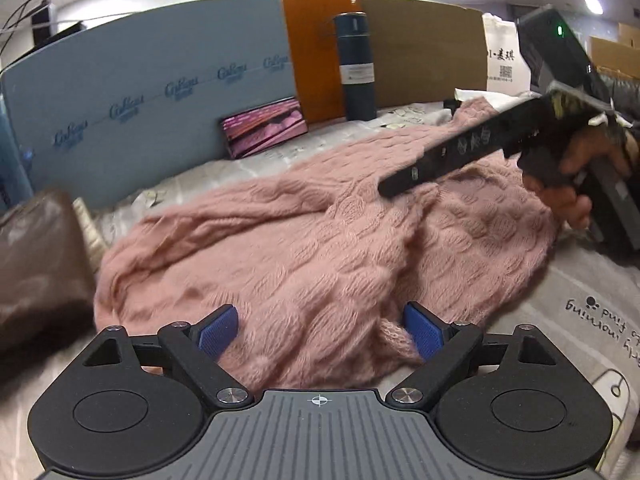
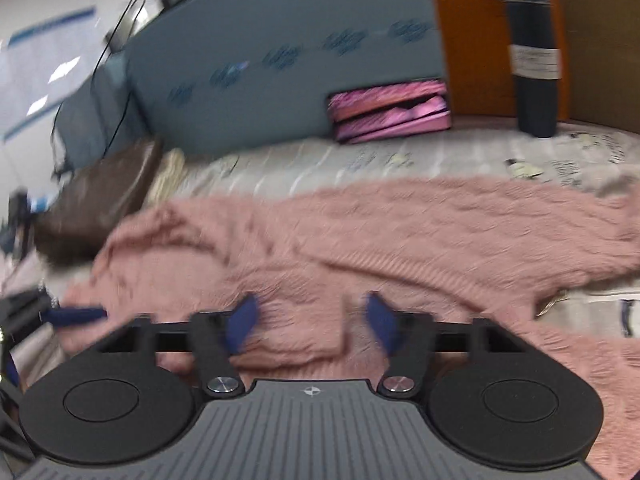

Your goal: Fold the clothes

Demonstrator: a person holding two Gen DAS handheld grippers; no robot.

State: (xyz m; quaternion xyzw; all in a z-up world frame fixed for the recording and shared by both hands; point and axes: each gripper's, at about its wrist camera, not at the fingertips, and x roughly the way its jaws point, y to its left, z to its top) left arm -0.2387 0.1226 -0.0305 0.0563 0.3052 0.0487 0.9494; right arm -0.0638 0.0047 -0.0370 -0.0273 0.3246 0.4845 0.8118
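Note:
A pink cable-knit sweater (image 1: 320, 240) lies crumpled on the printed sheet, spread from left to far right. My left gripper (image 1: 320, 330) is open, its blue pads on either side of the sweater's near edge, just above it. The right gripper's body (image 1: 480, 148) shows in the left wrist view, held in a hand above the sweater's right part. In the right wrist view the same sweater (image 2: 360, 240) fills the middle, and my right gripper (image 2: 314, 322) is open over it with nothing held. The view is motion-blurred.
A dark blue flask (image 1: 356, 66) stands at the back beside a phone (image 1: 264, 126) leaning on a blue board (image 1: 160, 80). A brown garment (image 1: 36, 264) lies left. Orange and cardboard panels (image 1: 420, 48) close the back. The printed sheet (image 1: 580, 340) shows at right.

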